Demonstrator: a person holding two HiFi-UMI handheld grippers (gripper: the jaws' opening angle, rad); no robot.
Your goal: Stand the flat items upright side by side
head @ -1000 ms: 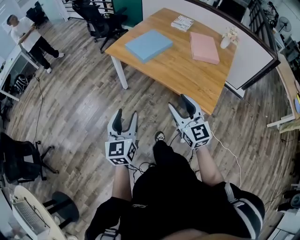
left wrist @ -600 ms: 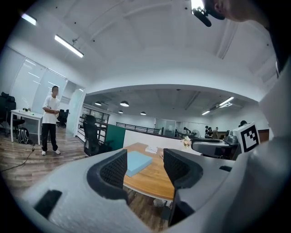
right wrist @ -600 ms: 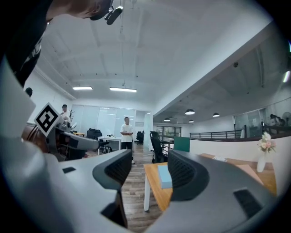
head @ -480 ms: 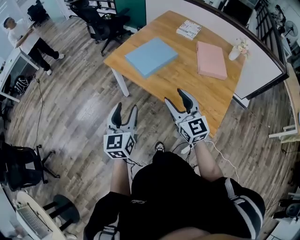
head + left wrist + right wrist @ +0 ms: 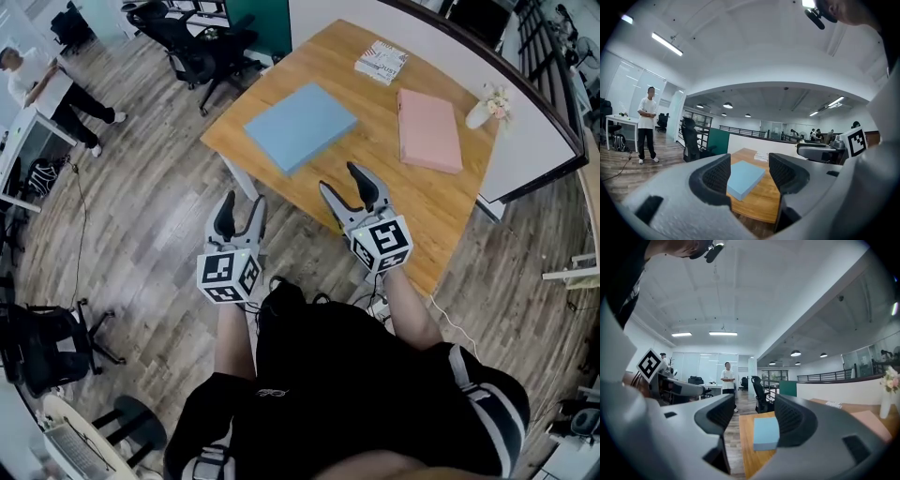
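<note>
While both tools hang short of the items, left gripper (image 5: pixel 241 204): jaws apart, nothing between them; it hovers over the floor just off the table's near edge.
Right gripper (image 5: pixel 342 183): jaws apart and just now opening wider, nothing between them; in the head view it sits over the table's near edge.
Table (image 5: pixel 375 178): wooden top; every flat item lies flat on it, none upright yet.
Blue item (image 5: pixel 300 125): nearest, toward the near left corner, lying askew and well apart from the others.
Blue item, handling: judged a stiff slab with visible thickness, light to moderate in weight, its smooth faces likely slippery. It is best pinched across its thickness at a long edge, then tipped up onto the opposite edge while the other gripper steadies it.
Pink item (image 5: pixel 429 129): farther right, flat; judged thinner, and the same edge grip applies.
Patterned booklet (image 5: pixel 382 62): at the far edge, flat; judged thin and floppy, unlikely to stand without a neighbour to lean on.
Vase of flowers (image 5: pixel 483 111): far right, just beside the pink item; judged fragile and easily toppled, so it needs a wide berth.
Progress: judged not begun; approach only.
</note>
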